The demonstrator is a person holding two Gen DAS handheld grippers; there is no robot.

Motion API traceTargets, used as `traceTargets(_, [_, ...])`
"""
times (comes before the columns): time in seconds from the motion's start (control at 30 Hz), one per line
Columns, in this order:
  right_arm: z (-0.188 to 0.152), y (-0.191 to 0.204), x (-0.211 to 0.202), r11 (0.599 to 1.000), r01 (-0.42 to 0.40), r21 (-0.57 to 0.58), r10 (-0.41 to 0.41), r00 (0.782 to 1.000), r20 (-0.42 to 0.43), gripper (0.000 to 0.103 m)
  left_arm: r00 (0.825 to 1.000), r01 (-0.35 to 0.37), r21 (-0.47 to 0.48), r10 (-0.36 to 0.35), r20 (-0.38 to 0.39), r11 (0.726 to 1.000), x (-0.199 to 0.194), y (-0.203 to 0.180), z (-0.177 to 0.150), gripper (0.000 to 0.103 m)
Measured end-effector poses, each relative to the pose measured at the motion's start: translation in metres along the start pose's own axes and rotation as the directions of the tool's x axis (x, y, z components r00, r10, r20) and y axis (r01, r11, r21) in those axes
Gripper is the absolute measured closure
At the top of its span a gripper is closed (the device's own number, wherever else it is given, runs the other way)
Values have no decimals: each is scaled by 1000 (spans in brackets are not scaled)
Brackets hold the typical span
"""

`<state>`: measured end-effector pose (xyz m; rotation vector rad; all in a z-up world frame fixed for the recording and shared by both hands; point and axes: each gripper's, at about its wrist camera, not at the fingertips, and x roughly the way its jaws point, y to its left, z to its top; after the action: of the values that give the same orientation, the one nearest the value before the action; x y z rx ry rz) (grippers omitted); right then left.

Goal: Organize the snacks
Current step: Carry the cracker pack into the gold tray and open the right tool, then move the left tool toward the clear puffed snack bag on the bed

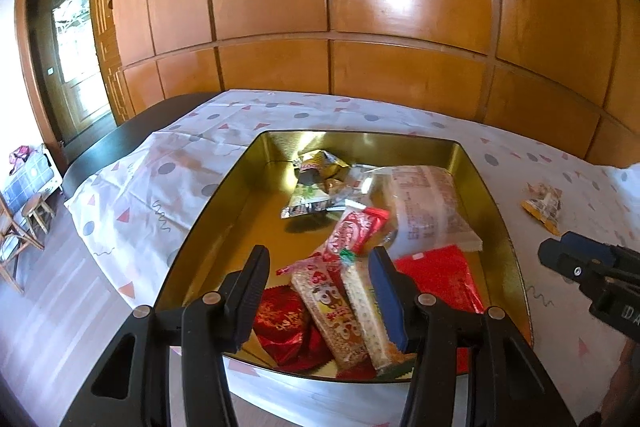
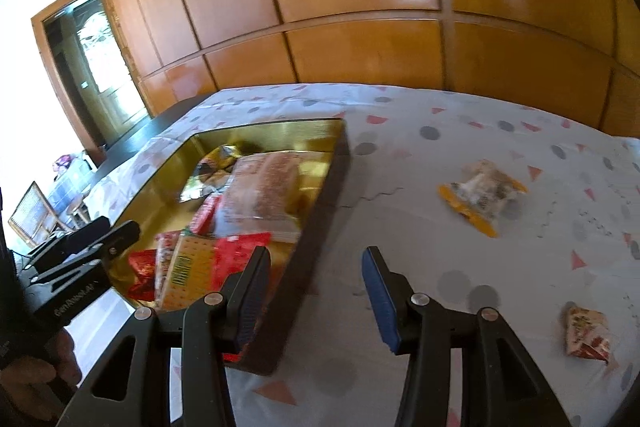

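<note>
A gold tin tray point(image 1: 224, 195) sits on the patterned tablecloth and holds several snack packets, among them a long biscuit pack point(image 1: 362, 291), a red foil packet point(image 1: 280, 327) and a large pale bag point(image 1: 428, 203). My left gripper point(image 1: 320, 291) is open above the tray's near end, holding nothing. My right gripper point(image 2: 316, 287) is open and empty over the cloth just right of the tray point(image 2: 316, 211). A clear-and-yellow snack bag point(image 2: 480, 195) and a small red-printed packet point(image 2: 588, 333) lie loose on the cloth to the right. The yellow bag also shows in the left wrist view point(image 1: 542, 205).
A wooden panelled wall point(image 1: 360, 7) runs close behind the table. The table's dark left edge point(image 1: 104, 143) drops to the floor, with stools point(image 1: 38, 211) and a doorway point(image 1: 72, 55) beyond. The right gripper shows in the left wrist view point(image 1: 580, 267).
</note>
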<state>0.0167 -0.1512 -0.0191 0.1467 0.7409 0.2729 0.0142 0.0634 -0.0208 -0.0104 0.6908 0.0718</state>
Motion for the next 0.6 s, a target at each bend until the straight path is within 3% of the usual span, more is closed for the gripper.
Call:
traceTargets(0.3, [-12, -52, -17, 991, 113, 68, -114, 994, 6, 54, 1000, 19, 39, -18, -6, 999, -3, -13, -1, 51])
traceTargets(0.6, [-26, -116, -45, 955, 238, 178, -245, 969, 17, 54, 999, 44, 94, -43, -10, 995, -3, -34, 1, 51])
